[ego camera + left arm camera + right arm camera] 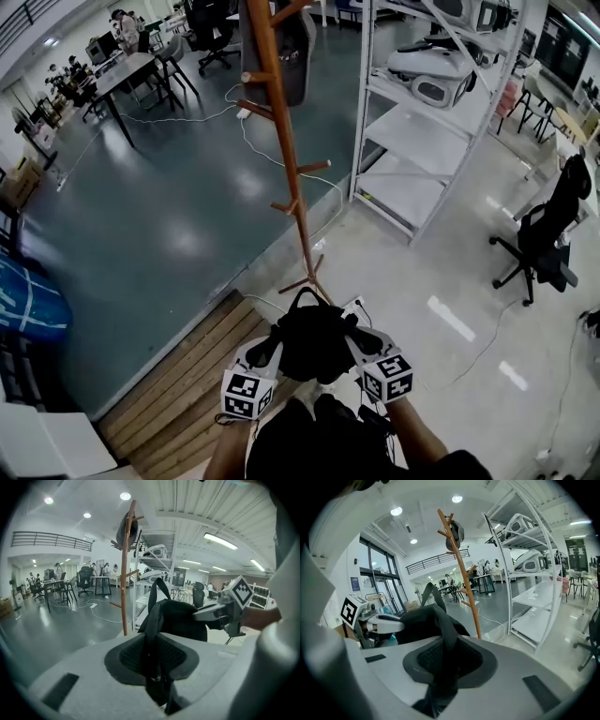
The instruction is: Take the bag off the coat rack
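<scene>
The bag (314,342), soft, limp black fabric and judged light, hangs clear of the coat rack (281,141), with the left gripper (267,352) and right gripper (356,343) each clamping it by a strap (151,634), the soundest hold, between narrowly parted jaws.

A white metal shelving unit (424,131) stands on pale floor (450,272) at right, a black office chair (548,234) well apart to its right. Wooden decking (178,375) lies lower left. A white cable (178,118) trails across grey-blue floor (169,216) near a distant desk (127,73).
</scene>
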